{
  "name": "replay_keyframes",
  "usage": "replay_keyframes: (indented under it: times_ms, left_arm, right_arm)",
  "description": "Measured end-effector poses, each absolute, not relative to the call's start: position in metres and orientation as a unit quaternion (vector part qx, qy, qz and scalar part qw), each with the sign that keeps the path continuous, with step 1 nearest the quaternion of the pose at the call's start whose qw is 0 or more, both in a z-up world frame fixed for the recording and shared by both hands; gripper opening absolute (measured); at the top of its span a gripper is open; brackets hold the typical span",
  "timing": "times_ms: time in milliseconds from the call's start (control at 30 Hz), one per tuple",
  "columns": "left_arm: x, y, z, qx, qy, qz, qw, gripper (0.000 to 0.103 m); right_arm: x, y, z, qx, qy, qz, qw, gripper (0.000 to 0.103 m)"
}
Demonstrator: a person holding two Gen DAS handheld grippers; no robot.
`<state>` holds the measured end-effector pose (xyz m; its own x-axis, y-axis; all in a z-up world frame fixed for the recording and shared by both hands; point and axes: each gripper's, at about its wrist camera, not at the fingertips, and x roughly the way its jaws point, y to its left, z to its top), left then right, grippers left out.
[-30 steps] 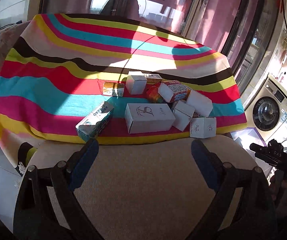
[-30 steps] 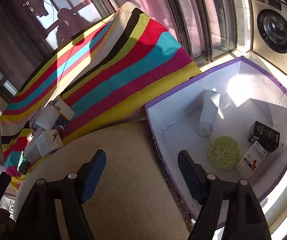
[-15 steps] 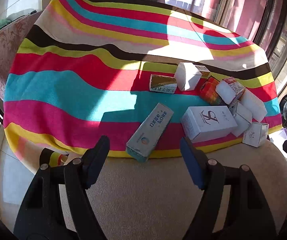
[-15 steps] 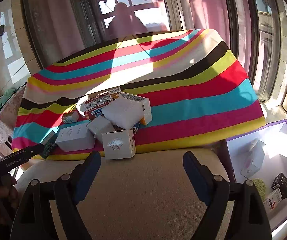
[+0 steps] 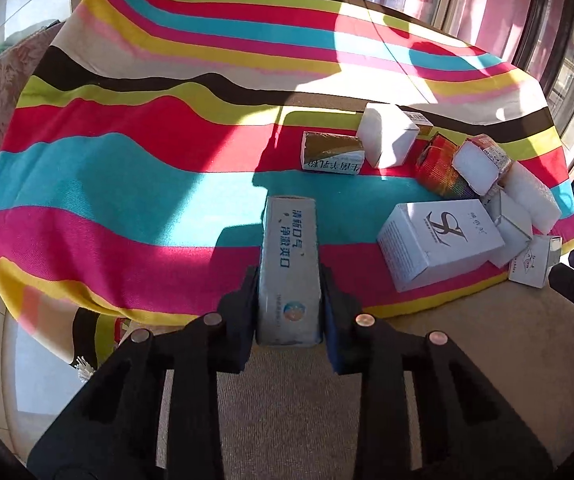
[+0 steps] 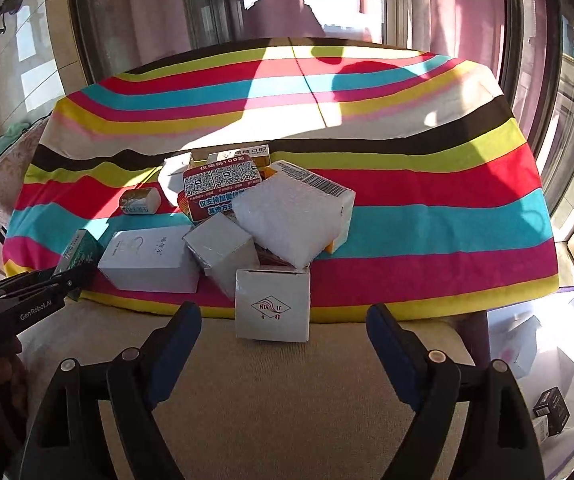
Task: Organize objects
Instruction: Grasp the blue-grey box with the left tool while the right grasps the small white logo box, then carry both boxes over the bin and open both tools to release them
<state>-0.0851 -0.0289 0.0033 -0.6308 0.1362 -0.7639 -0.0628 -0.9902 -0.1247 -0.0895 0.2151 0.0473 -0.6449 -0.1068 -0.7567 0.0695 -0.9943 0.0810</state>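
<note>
The left gripper (image 5: 289,300) is clamped on a long blue-and-white carton (image 5: 289,268), which lies at the near edge of the striped cloth (image 5: 127,184) where it meets the beige cushion (image 5: 287,408). The right gripper (image 6: 283,332) stands wide apart over the same cushion, just short of a small white cube box (image 6: 273,305) at the cloth's near edge. Behind that box a heap of white boxes (image 6: 223,252) and a red carton (image 6: 217,194) crowds mid-cloth.
</note>
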Motion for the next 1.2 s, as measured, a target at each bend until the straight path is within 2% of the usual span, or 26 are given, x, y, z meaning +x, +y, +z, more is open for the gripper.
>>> replay_keyframes:
  times_ms: [233,333,367,400,733,1200]
  left_arm:
    - [-0.067,-0.031,0.017,-0.405,-0.074,0.909,0.066,0.033]
    - [-0.052,-0.025,0.021,-0.398,-0.081,0.911,0.073,0.033]
    - [-0.046,-0.022,0.022,-0.395,-0.084,0.911,0.078,0.033]
    - [-0.040,-0.019,0.024,-0.394,-0.087,0.911,0.084,0.033]
    - [0.003,0.029,0.027,-0.394,-0.083,0.903,0.151,0.033]
    - [0.007,0.092,0.037,-0.387,-0.084,0.885,0.245,0.033]
  right_arm:
    - [-0.104,0.215,0.039,0.440,-0.008,-0.898,0.032,0.084]
    - [-0.107,0.214,0.033,0.449,-0.004,-0.893,0.033,0.062]
    - [-0.107,0.214,0.031,0.453,-0.005,-0.891,0.035,0.048]
    - [-0.106,0.215,0.029,0.454,-0.007,-0.890,0.036,0.043]
    - [-0.069,0.225,0.044,0.405,-0.028,-0.912,0.055,0.043]
    - [-0.007,0.290,0.055,0.358,-0.100,-0.928,-0.024,0.043]
